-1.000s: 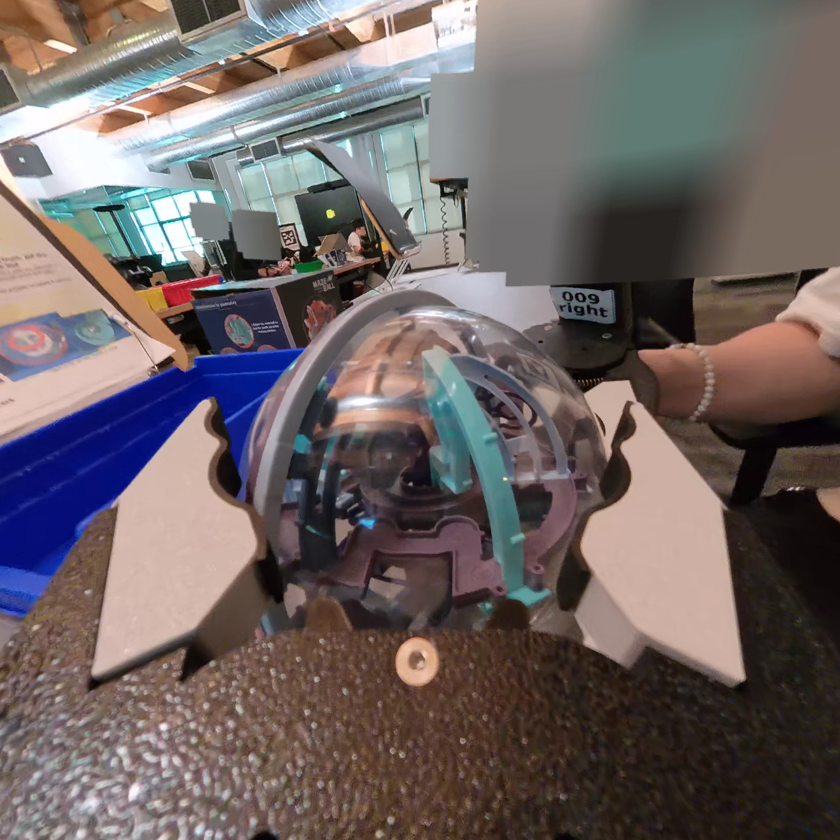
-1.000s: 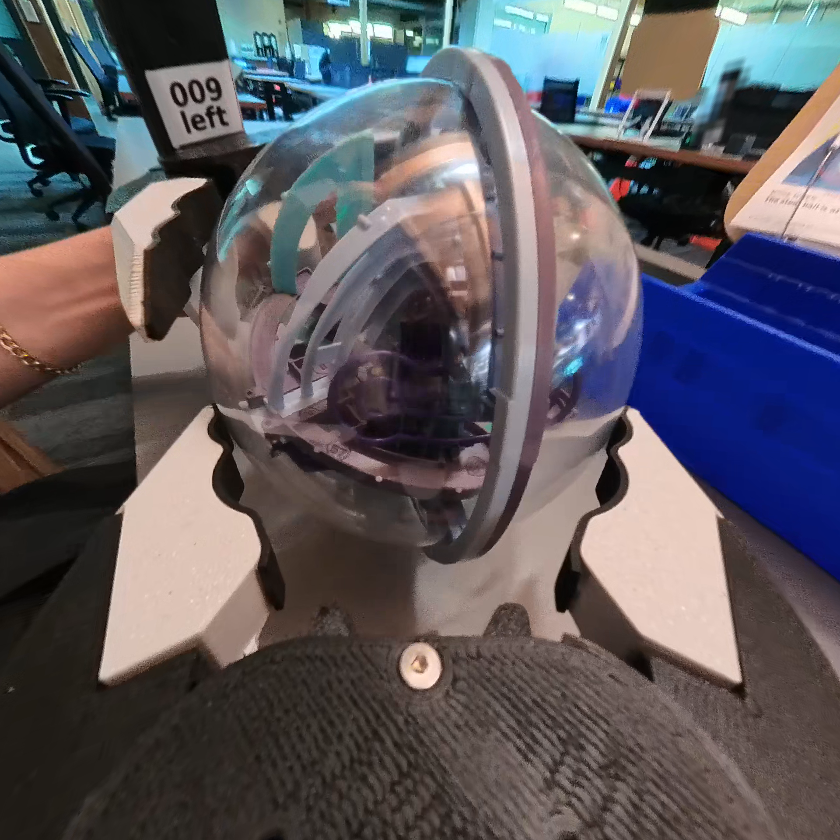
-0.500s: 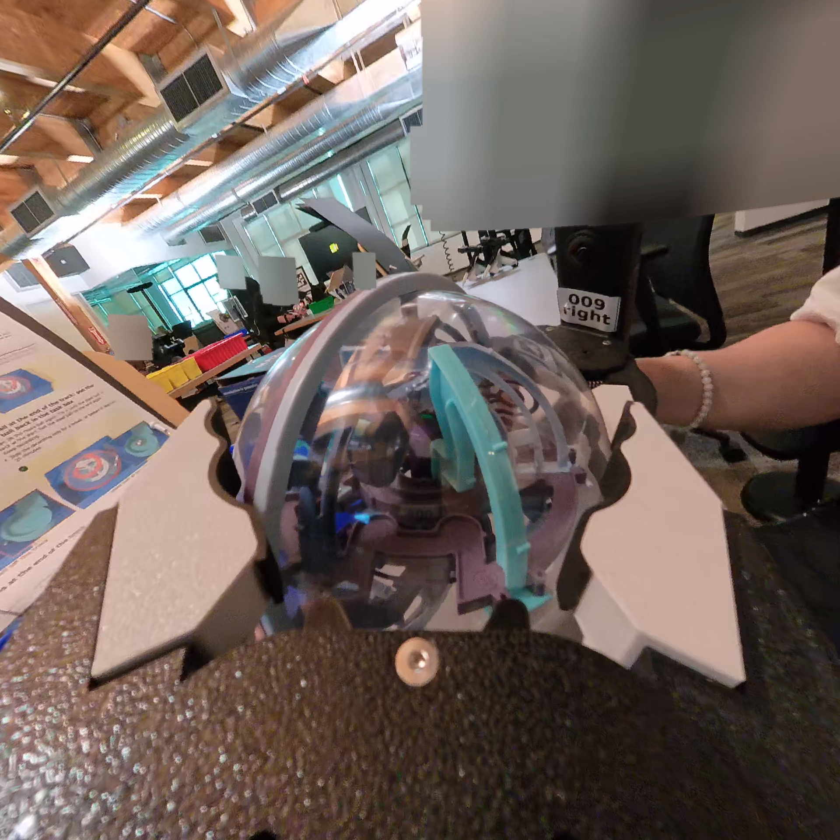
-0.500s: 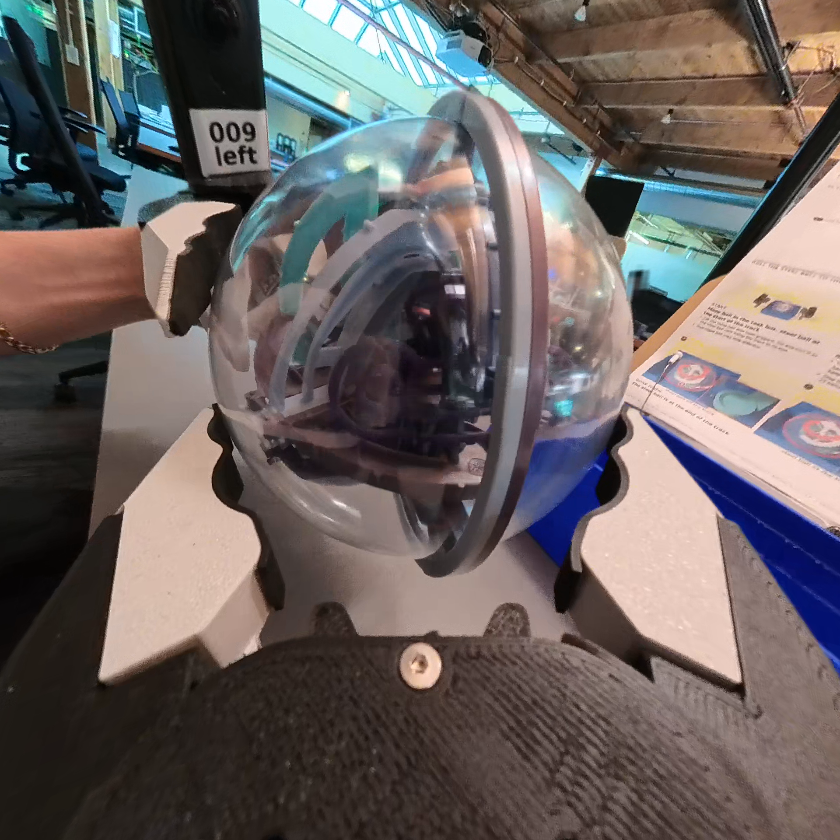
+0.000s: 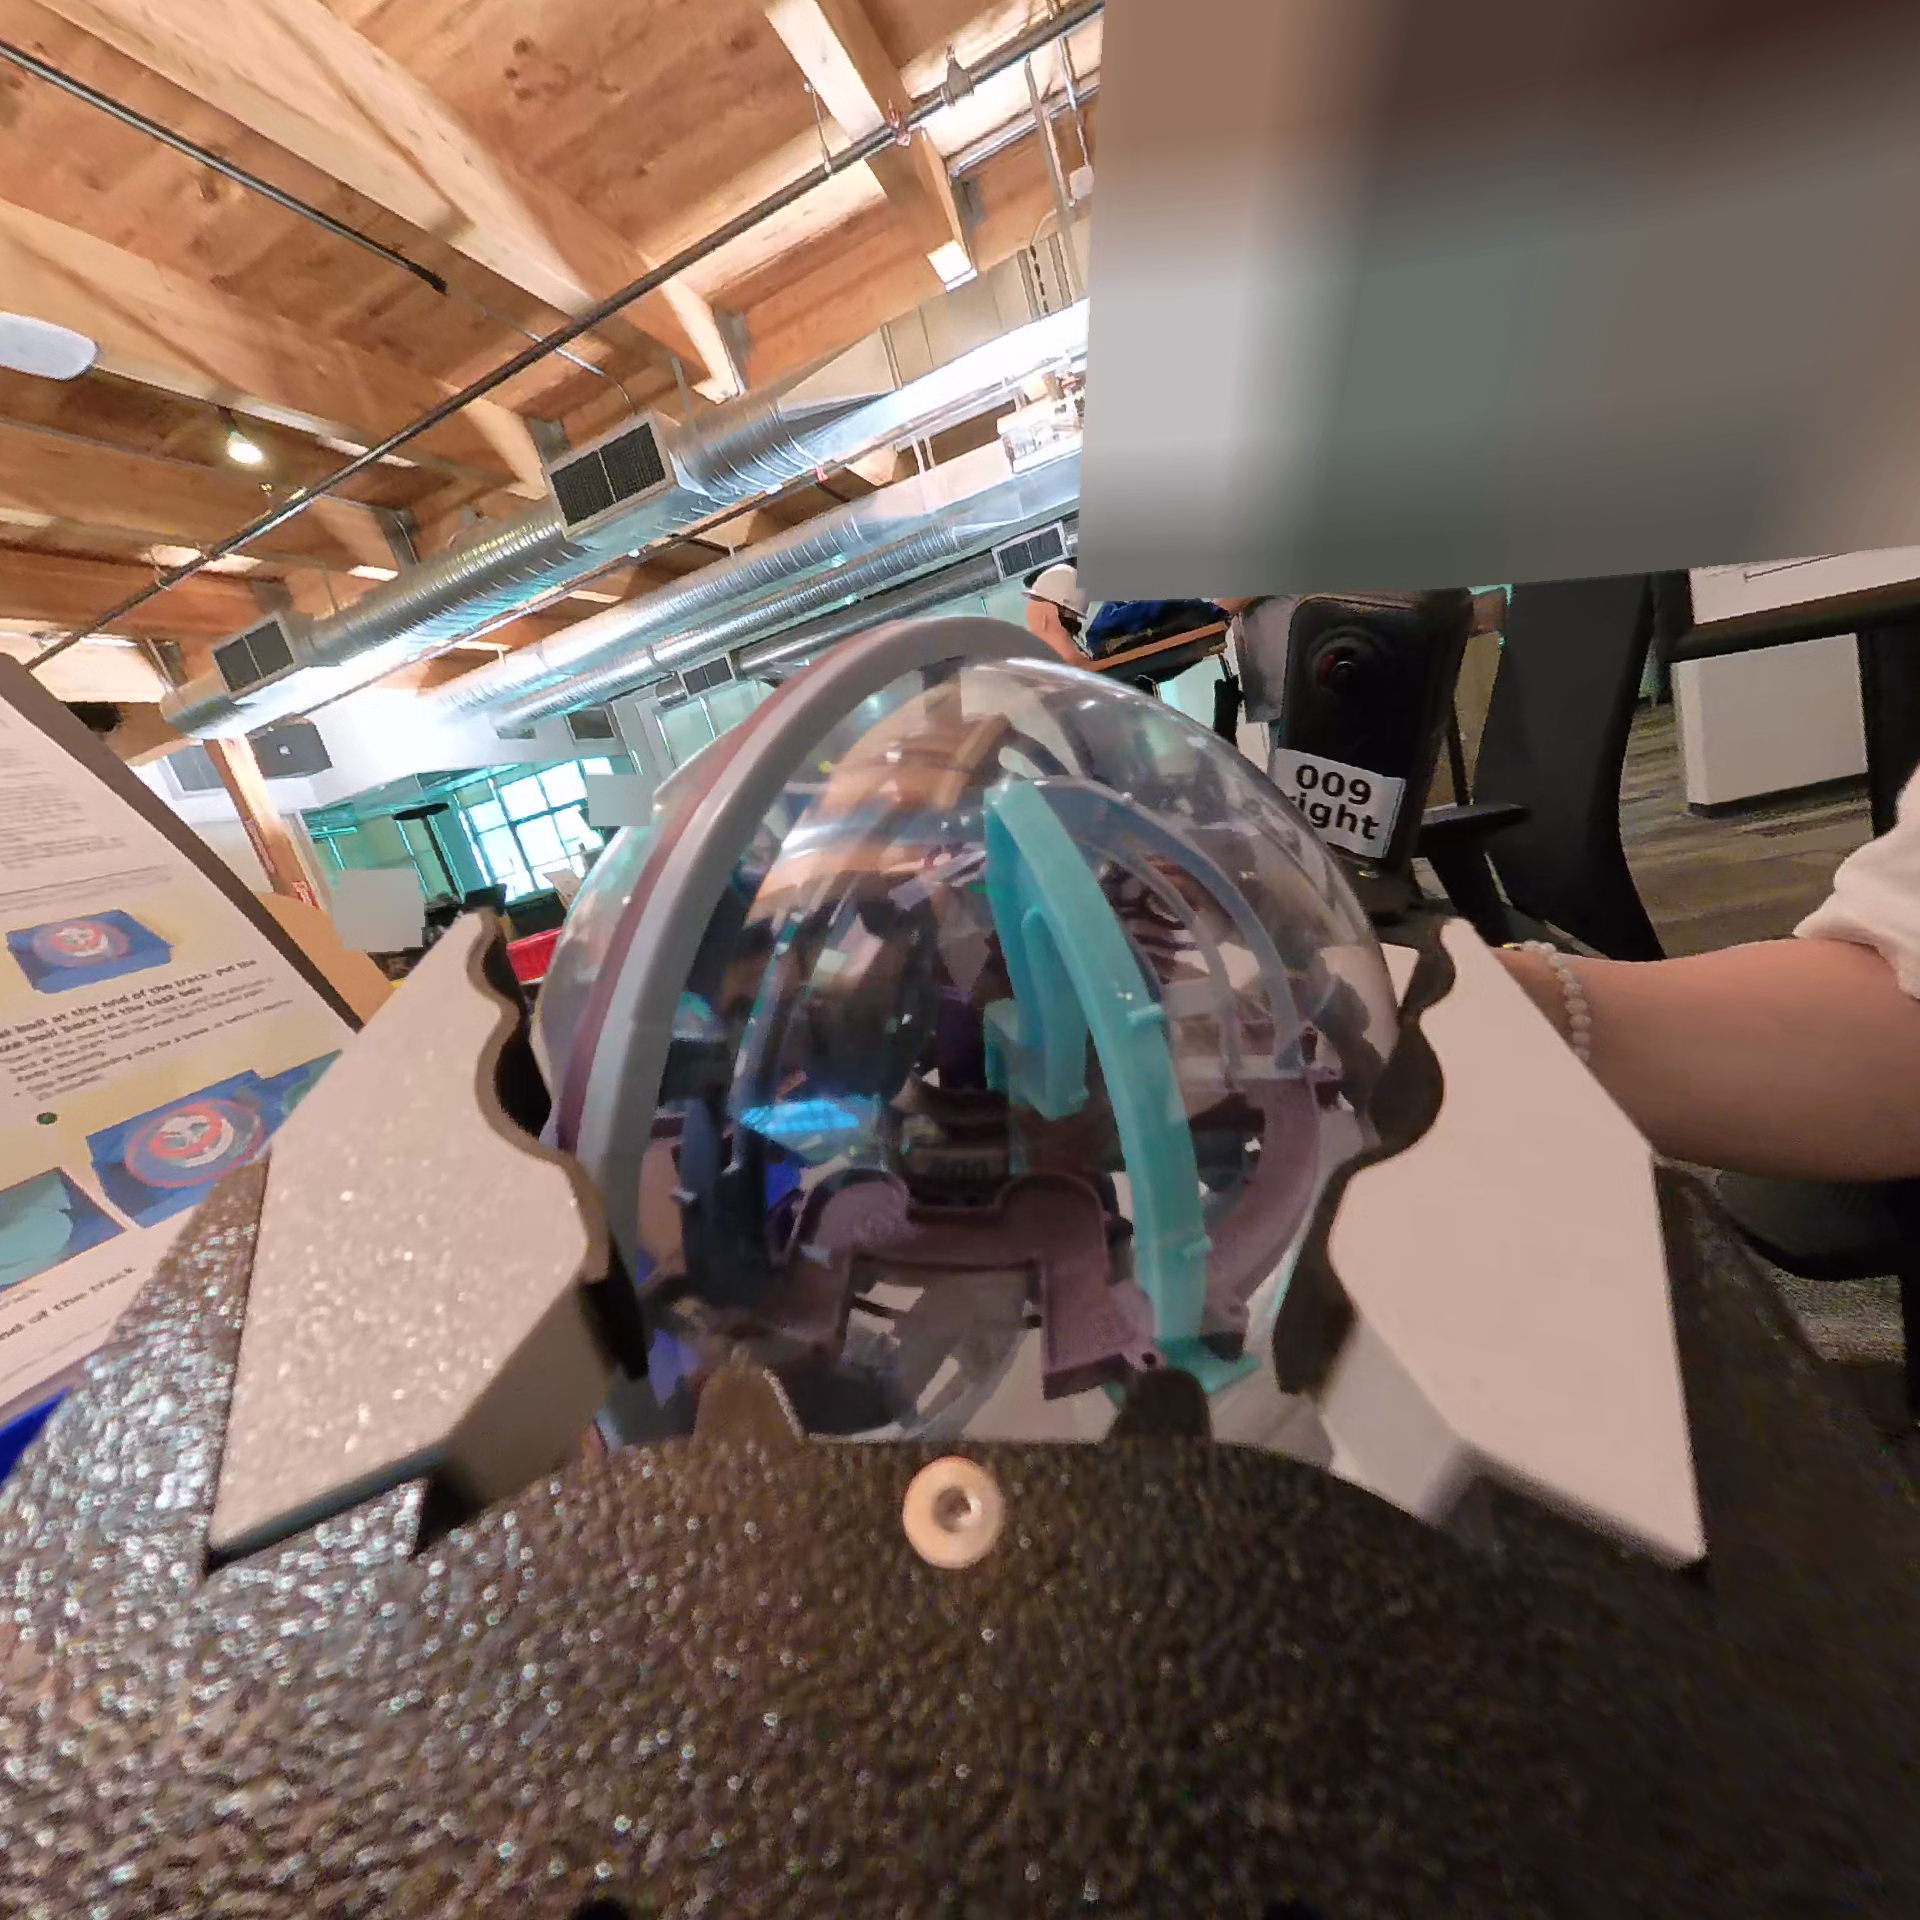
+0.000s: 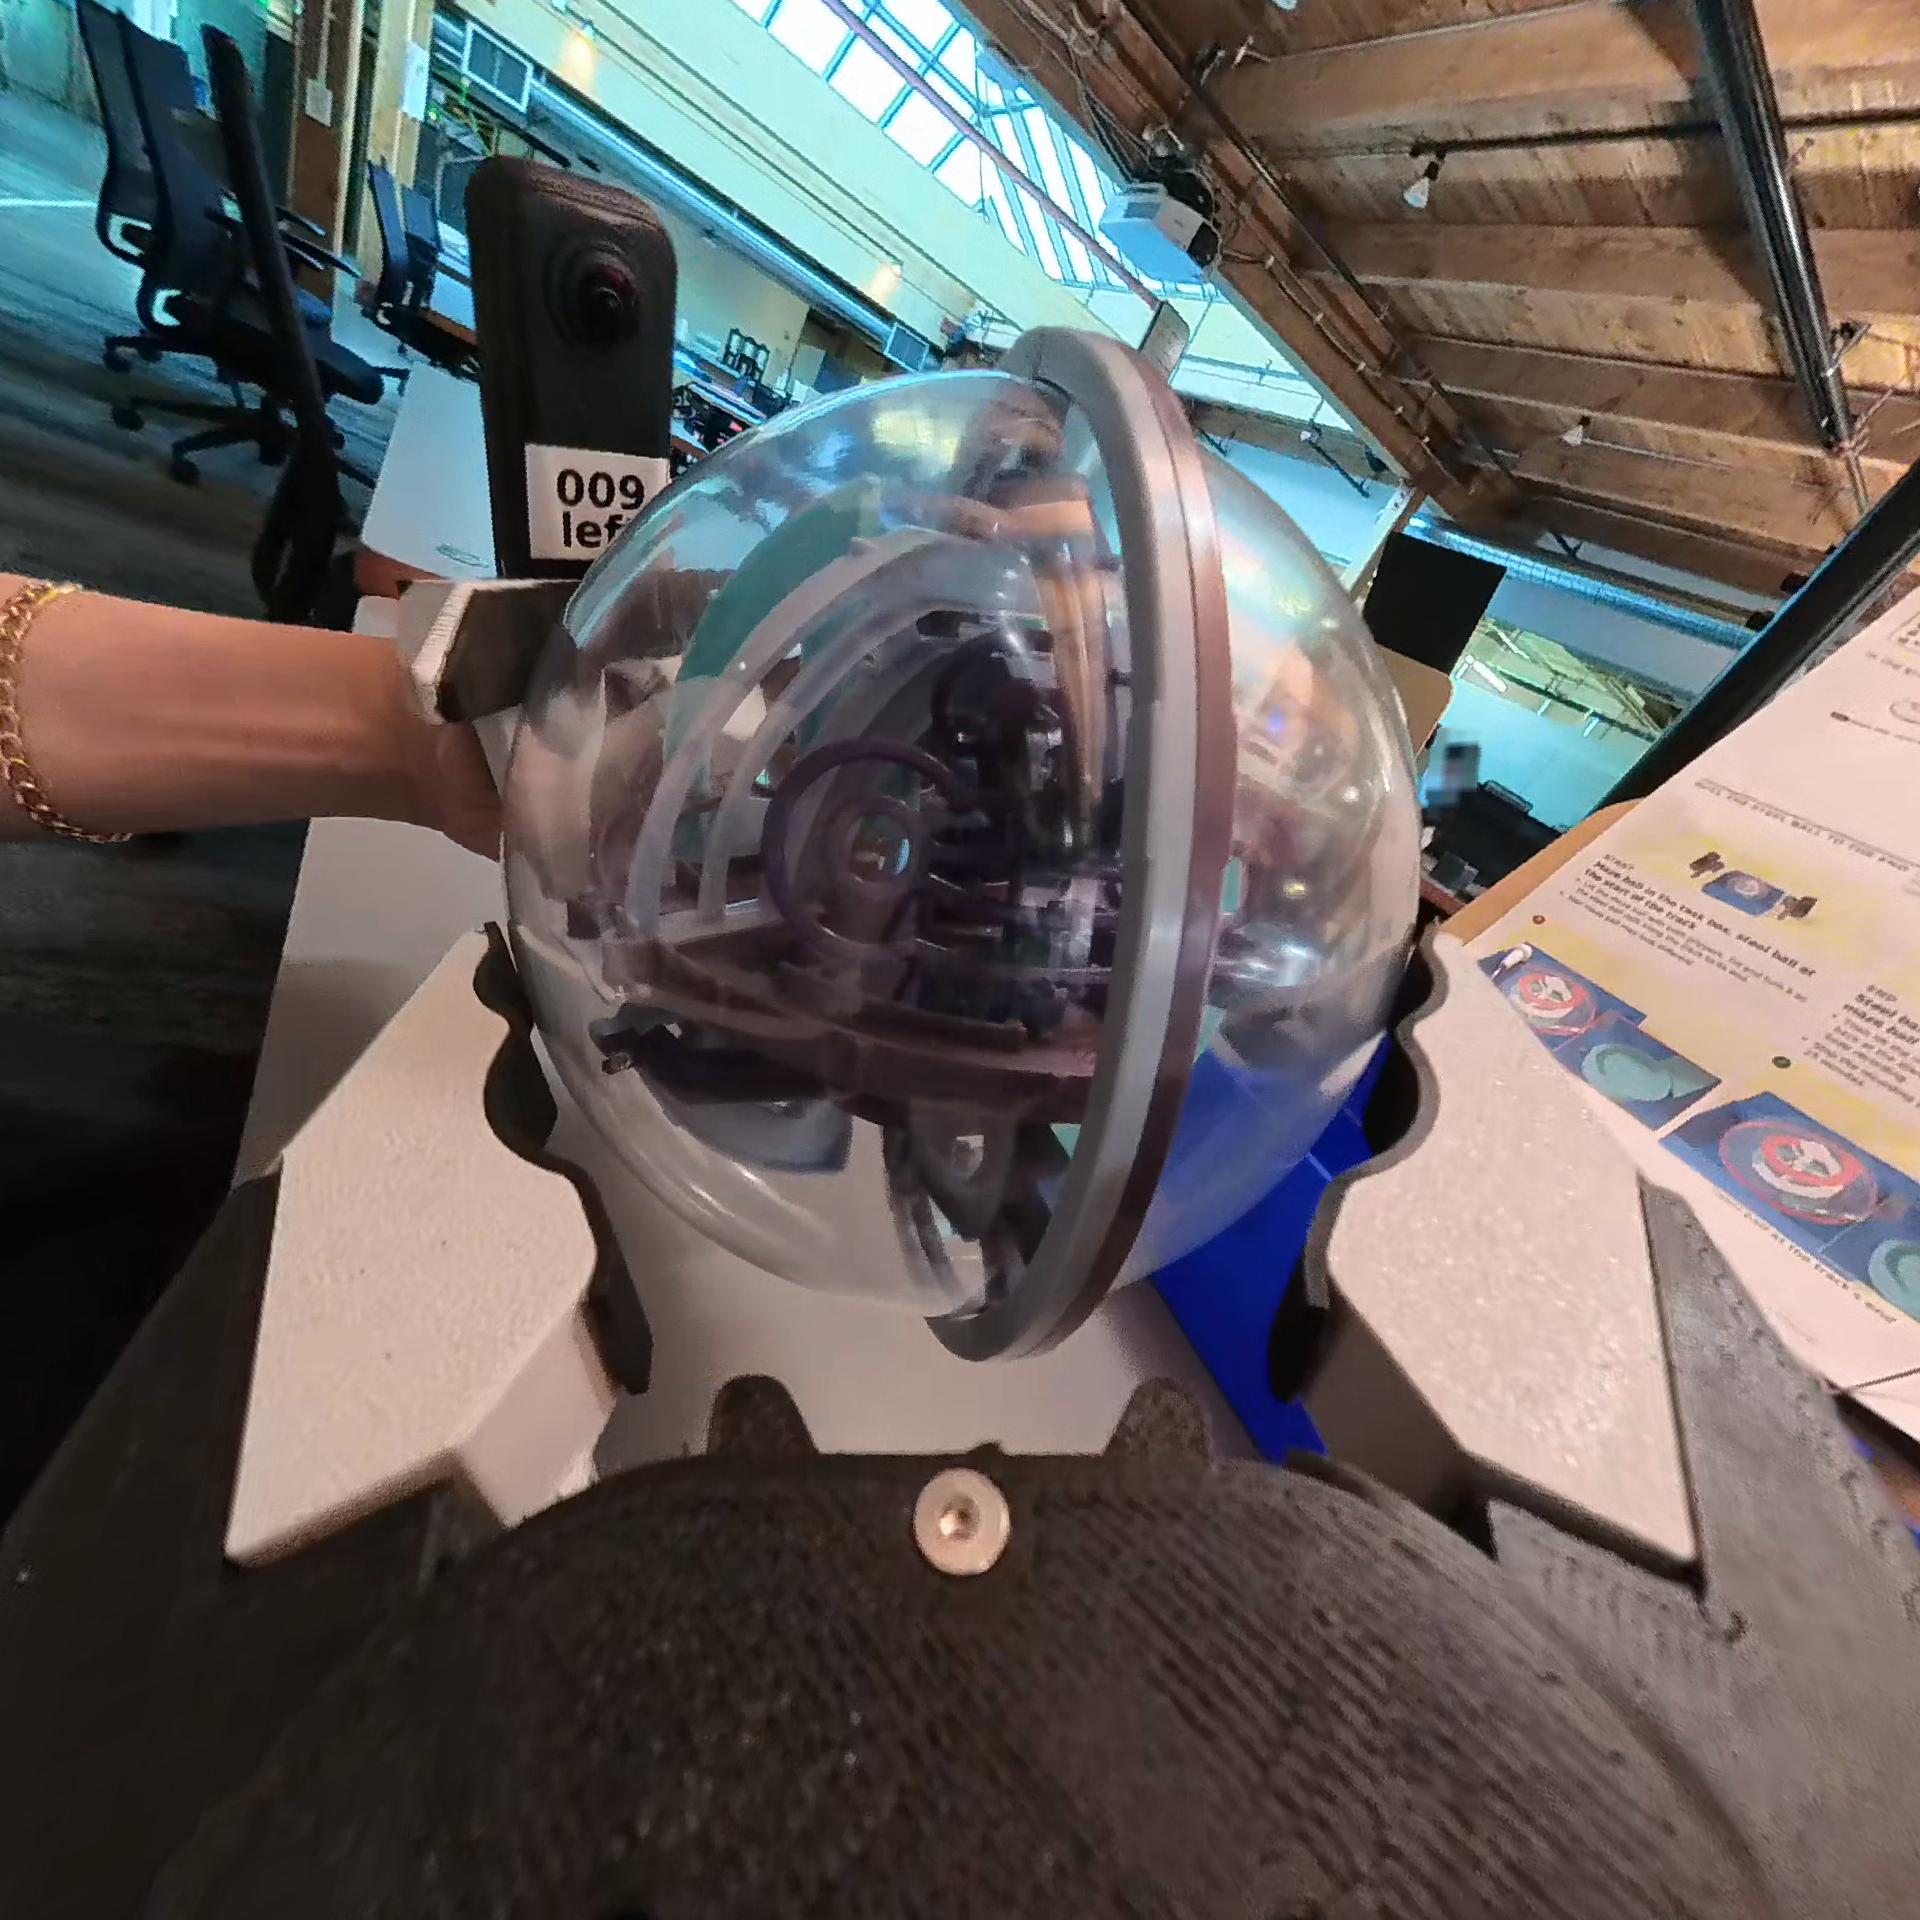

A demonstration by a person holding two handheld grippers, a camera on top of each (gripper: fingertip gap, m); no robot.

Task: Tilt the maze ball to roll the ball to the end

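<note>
The maze ball (image 5: 966, 1039) is up in the air between the two tools, well off the bench (image 6: 343, 935), with the ceiling beams showing behind it. Each tool is spread wide and closed on the sphere. In the left wrist view the left tool (image 5: 961, 1049) has its grey fingers (image 5: 416, 1195) against both flanks of the clear shell, the scalloped dark pads hugging the curve. The right tool (image 6: 956, 1091) clasps it the same way from the opposite side, and one finger of the left tool shows at the ball's far left edge in that view.

The ball looks like a thin, hard, clear plastic shell, glossy and so likely slippery. It is probably light for its size and hollow, with teal, grey and purple tracks inside. The shell should not give under the pads, so a hard squeeze risks cracking it or popping it out sideways rather than seating it. The grey ring (image 6: 1153, 831) round the middle is the stiffest part and gives an edge to bear against. The widest part of the sphere, where the pads sit now, seems the safest place to hold.

The small ball inside cannot be picked out among the tracks and reflections, so progress cannot be judged. Slow, small tilts suit it best.

An instruction sheet (image 6: 1714, 987) and a blue bin (image 6: 1247, 1299) lie to the right.
</note>
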